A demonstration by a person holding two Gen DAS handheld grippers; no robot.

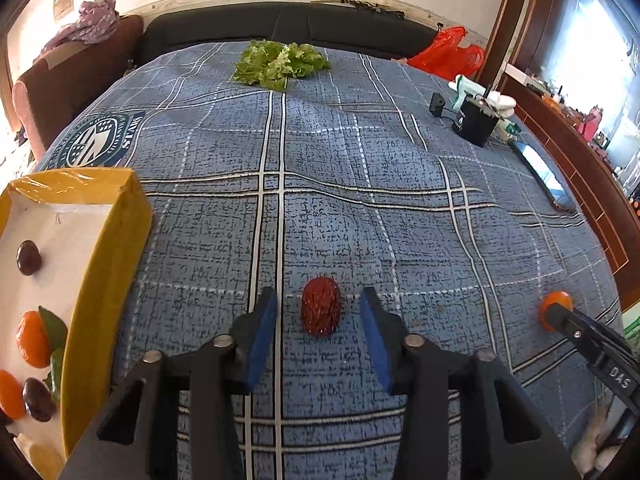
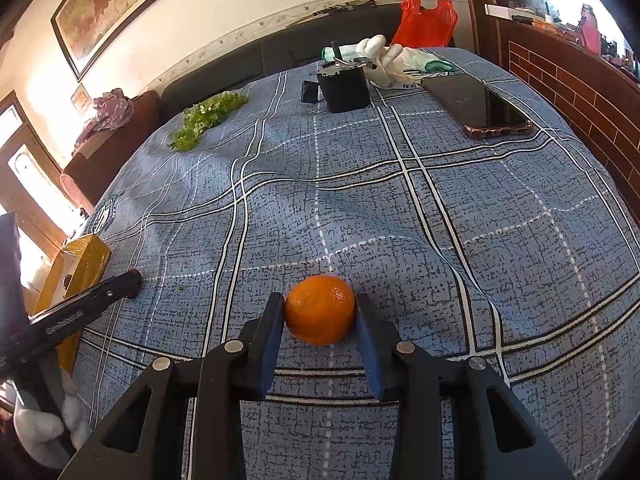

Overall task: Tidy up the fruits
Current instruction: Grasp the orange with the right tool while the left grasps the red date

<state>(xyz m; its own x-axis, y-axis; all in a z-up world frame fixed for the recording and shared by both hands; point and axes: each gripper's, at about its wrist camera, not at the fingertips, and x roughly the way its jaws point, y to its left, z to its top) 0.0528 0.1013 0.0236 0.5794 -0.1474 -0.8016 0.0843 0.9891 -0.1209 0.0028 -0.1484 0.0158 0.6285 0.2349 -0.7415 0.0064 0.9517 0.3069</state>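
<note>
Blue plaid cloth point(image 1: 400, 208) underfoot. Your left gripper point(image 1: 318, 312): jaws narrow, red date point(image 1: 321, 311) between, untouched; close centred. Right gripper point(image 2: 320, 312): pads clamp mandarin point(image 2: 320, 308); lift straight.

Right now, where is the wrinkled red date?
In the left wrist view, the wrinkled red date lies on the blue checked cloth, between the left gripper's open jaws.

Surface: table under a blue plaid cloth point(image 1: 400, 216) | fruit on it: wrinkled red date point(image 1: 321, 311); round orange tangerine point(image 2: 320, 309) | left edge: yellow cardboard box point(image 1: 108, 264) | far side: green lettuce leaves point(image 1: 280, 63); black square container point(image 2: 344, 89); white glove point(image 2: 380, 60) | right: black smartphone point(image 2: 478, 106).
</note>
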